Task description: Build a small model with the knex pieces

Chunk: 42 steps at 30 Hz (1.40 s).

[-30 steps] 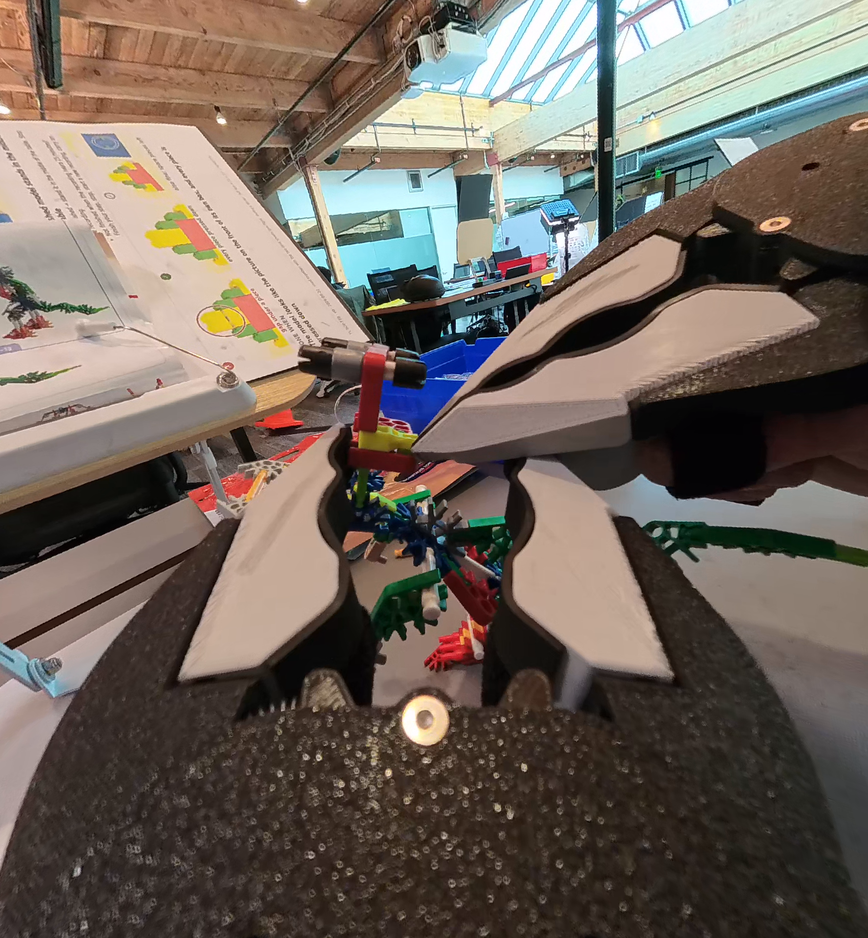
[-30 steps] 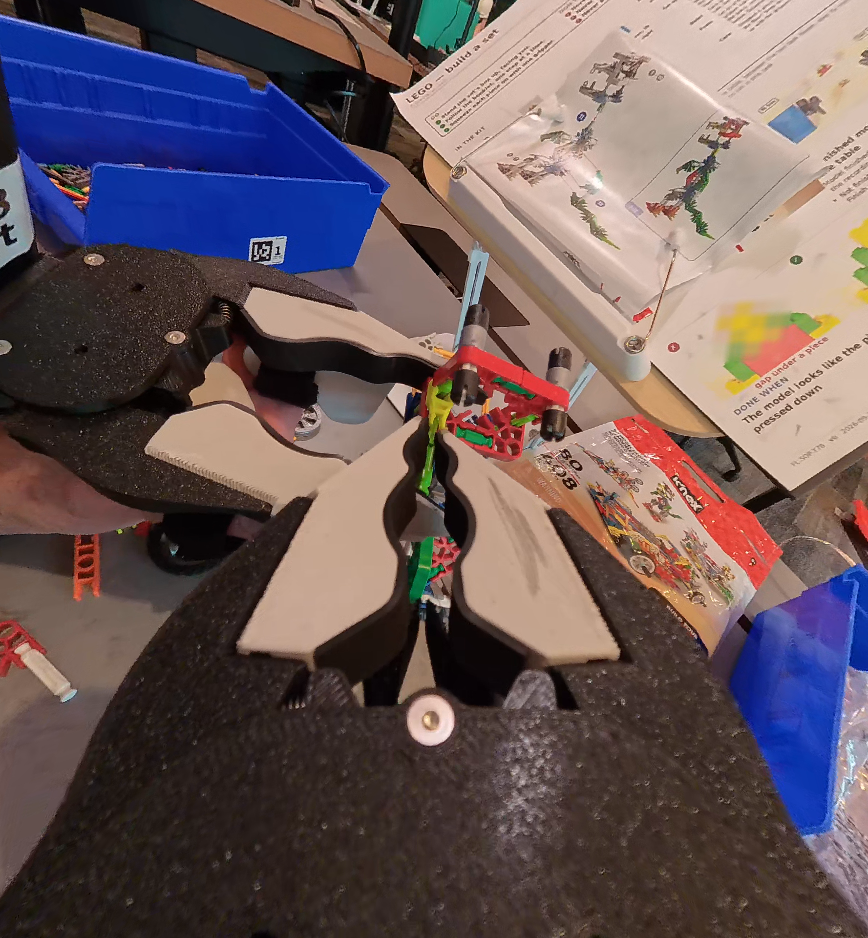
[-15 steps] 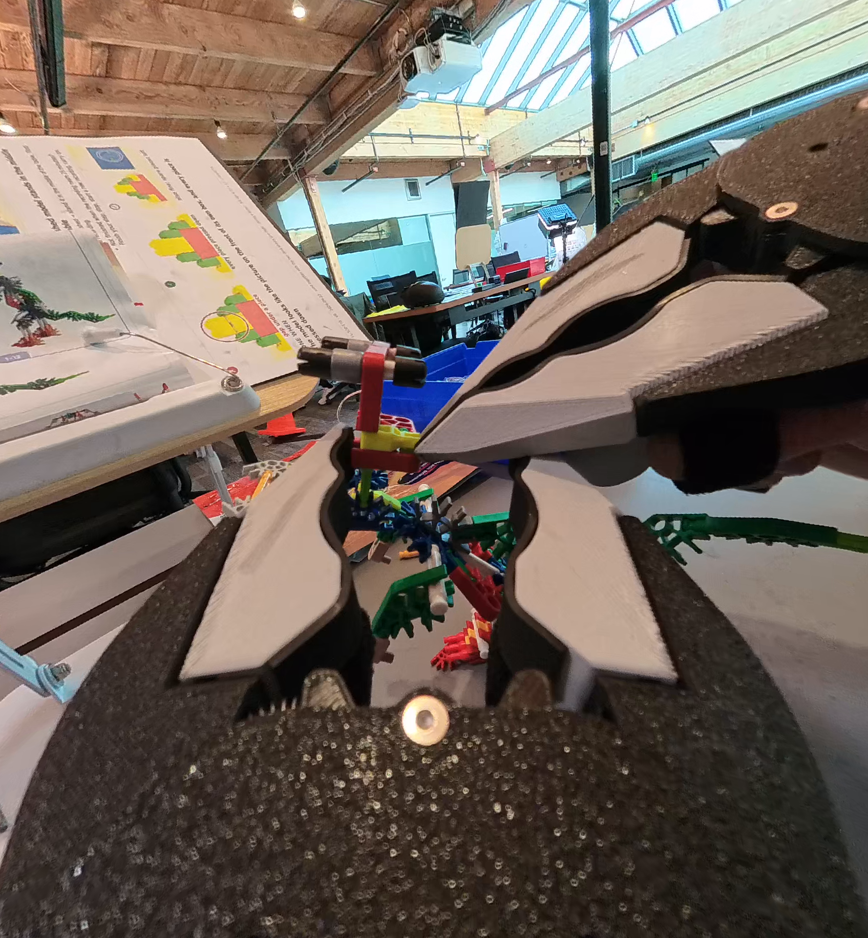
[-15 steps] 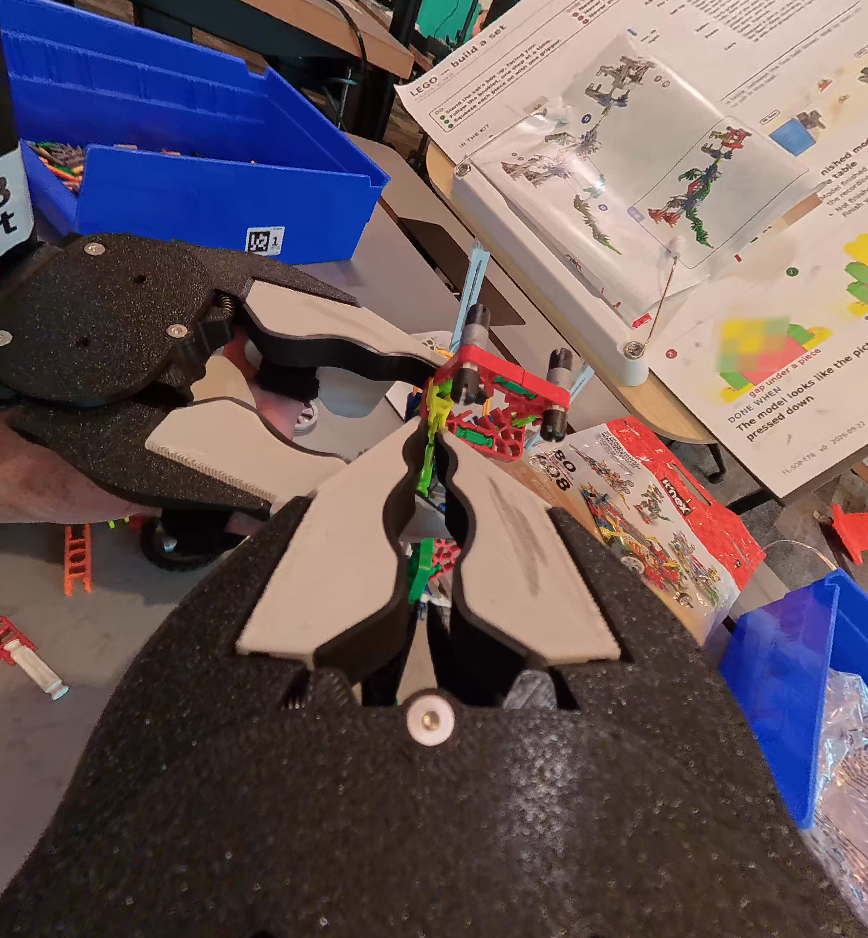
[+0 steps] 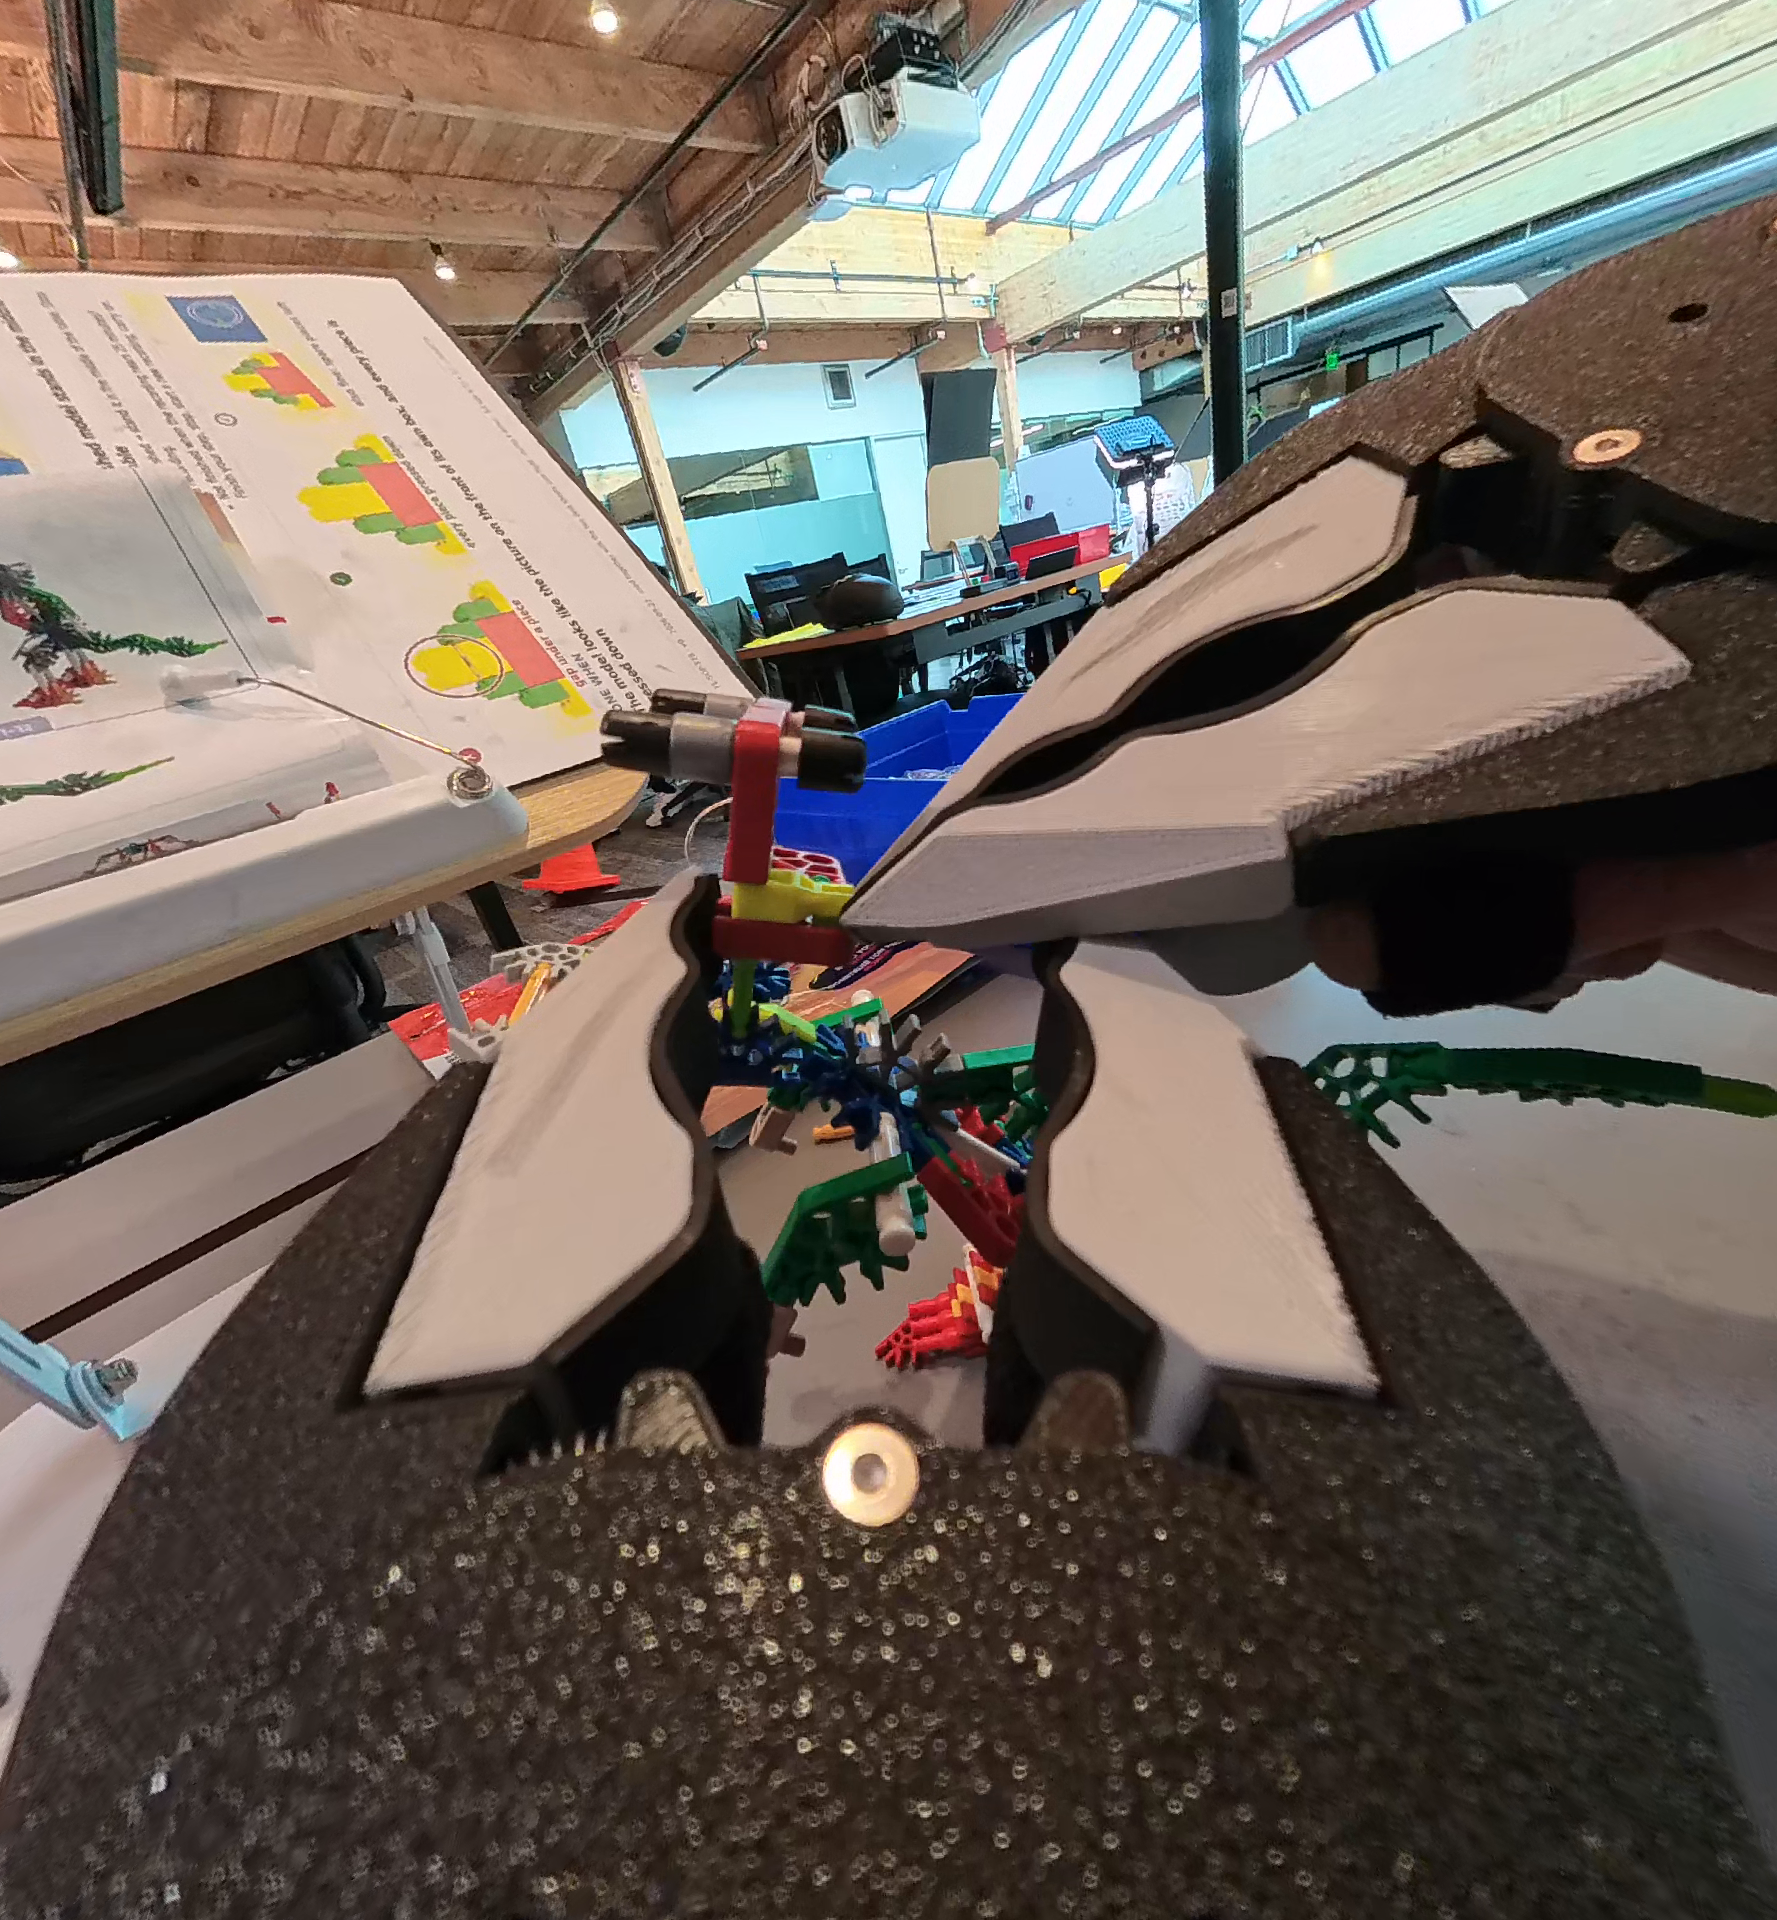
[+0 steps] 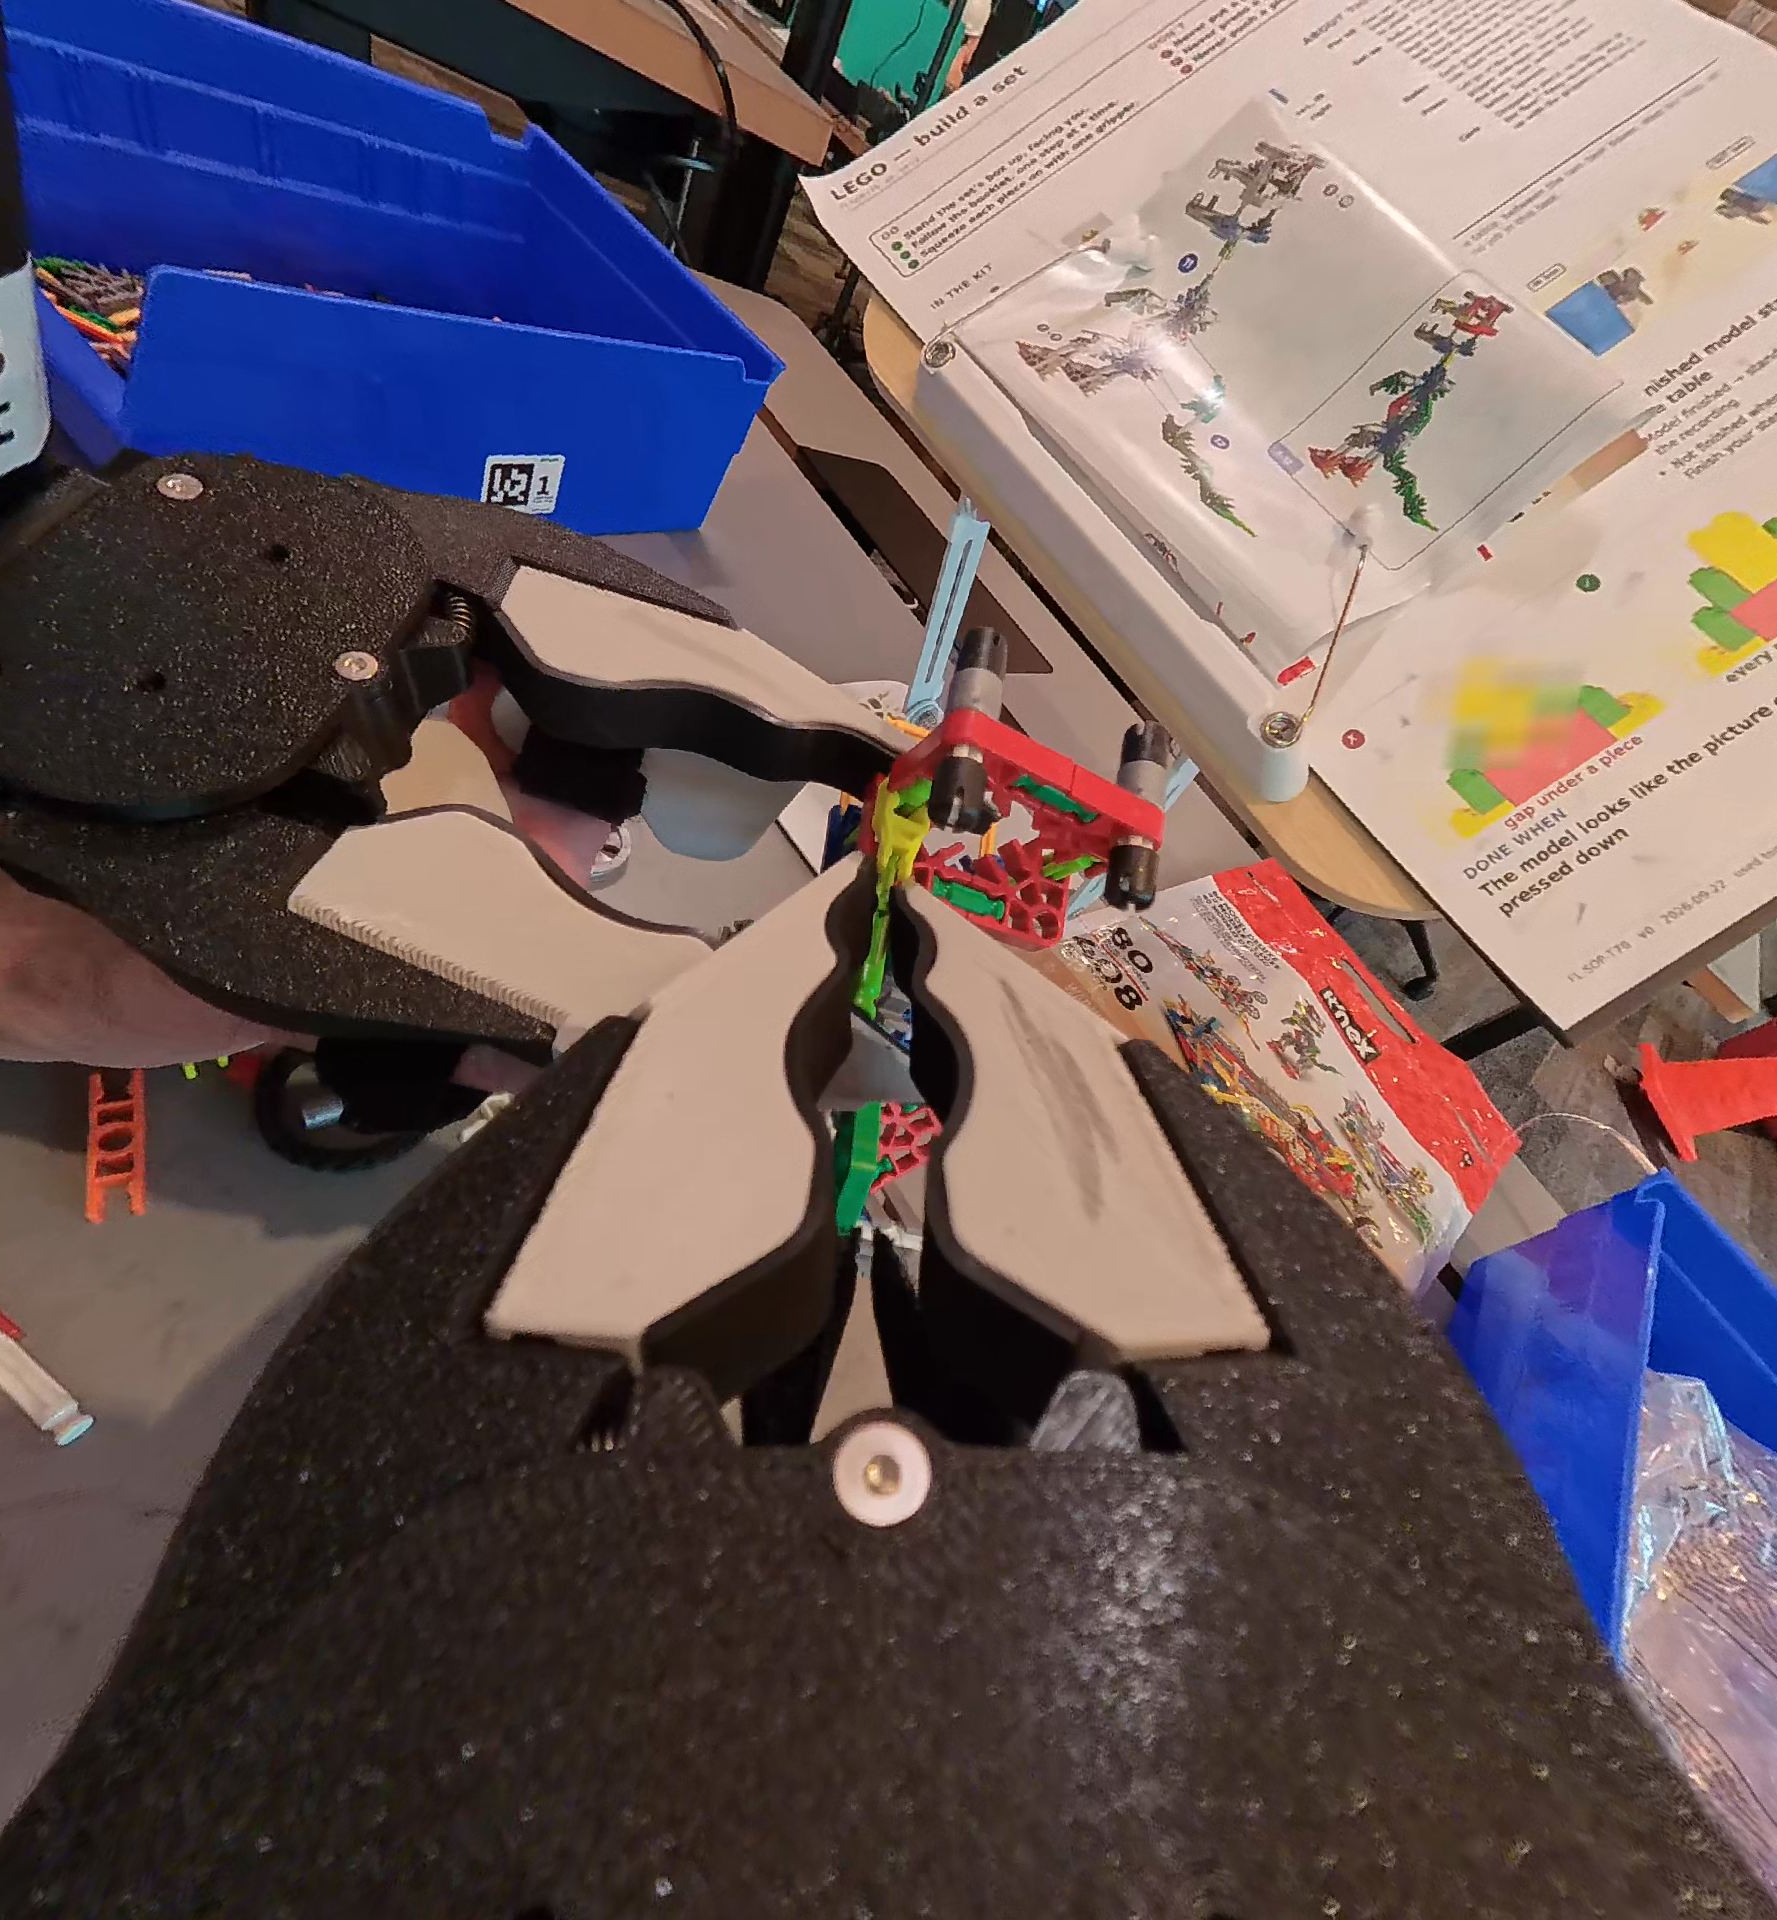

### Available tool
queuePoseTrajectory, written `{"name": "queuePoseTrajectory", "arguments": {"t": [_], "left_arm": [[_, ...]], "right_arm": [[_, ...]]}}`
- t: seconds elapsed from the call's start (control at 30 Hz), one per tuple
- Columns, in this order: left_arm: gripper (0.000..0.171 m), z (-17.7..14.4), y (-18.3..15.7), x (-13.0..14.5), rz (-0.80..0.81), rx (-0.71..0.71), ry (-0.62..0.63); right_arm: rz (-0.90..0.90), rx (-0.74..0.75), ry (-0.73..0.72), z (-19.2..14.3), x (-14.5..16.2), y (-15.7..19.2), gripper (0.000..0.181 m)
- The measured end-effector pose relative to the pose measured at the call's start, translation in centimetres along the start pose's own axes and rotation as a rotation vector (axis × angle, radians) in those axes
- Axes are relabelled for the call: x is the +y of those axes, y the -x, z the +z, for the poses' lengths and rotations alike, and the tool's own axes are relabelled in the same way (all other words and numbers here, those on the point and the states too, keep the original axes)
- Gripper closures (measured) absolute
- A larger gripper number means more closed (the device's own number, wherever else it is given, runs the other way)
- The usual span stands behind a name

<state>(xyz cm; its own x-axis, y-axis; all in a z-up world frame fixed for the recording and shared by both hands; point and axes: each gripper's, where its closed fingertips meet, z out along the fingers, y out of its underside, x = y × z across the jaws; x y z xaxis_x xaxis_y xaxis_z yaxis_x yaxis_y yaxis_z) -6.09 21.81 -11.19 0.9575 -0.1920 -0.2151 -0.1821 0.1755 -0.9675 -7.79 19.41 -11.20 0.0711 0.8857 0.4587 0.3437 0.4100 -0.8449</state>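
A small toy model [image 6: 1009, 831] of red, yellow and green plastic rods and connectors, with grey-and-black pegs at its top, is held up above the desk [image 5: 1590, 1247]. The right gripper [image 6: 889, 883] has its jaws drawn narrow and closed on the model's yellow-green rod; the tips meet the rod just below the red frame. In the left wrist view the right gripper [image 5: 853, 914] enters from the right, its tip touching the yellow and red pieces.

The left gripper [image 5: 868, 935] has its jaws set wide. One finger lies against the model's red crosspiece; the other stands apart, under the right gripper's tip. In the right wrist view the left gripper [image 6: 811, 831] comes in from the left with its upper finger reaching the red frame.

The model's lower part is hidden between the right gripper's fingers. Whether the left gripper presses the model or only touches it cannot be told.

Below the jaws, loose coloured pieces [image 5: 884, 1143] lie piled on the grey desk, with a long green piece [image 5: 1507, 1086] to the right. A red printed bag [image 6: 1310, 1081] lies just beyond the model. A tilted instruction board [image 6: 1435, 364] stands near, and a blue bin [image 6: 396, 343] sits behind the left gripper. The room has a wooden beamed ceiling and skylights.
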Motion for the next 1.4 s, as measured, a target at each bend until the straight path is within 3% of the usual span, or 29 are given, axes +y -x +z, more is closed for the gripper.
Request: {"name": "queuePoseTrajectory", "arguments": {"t": [0.97, 1.2, 1.33, 1.4], "left_arm": [[0.115, -0.4, -0.3, 0.2, -0.013, 0.069, 0.010], [0.126, -0.7, 0.0, 0.2, -0.021, 0.097, 0.012], [0.148, -0.9, 0.8, 0.0, -0.005, 0.078, 0.009], [0.150, -0.9, 0.9, 0.1, 0.015, 0.062, 0.011]], "right_arm": [[0.056, -0.073, 0.002, -0.4, 0.0, 0.0, 0.180], [0.082, -0.115, -0.019, -0.5, -0.2, 0.0, 0.179], [0.202, -0.189, -0.038, -0.8, -0.6, 0.0, 0.179], [0.215, -0.205, -0.033, -0.9, -0.5, 0.0, 0.179]]}}
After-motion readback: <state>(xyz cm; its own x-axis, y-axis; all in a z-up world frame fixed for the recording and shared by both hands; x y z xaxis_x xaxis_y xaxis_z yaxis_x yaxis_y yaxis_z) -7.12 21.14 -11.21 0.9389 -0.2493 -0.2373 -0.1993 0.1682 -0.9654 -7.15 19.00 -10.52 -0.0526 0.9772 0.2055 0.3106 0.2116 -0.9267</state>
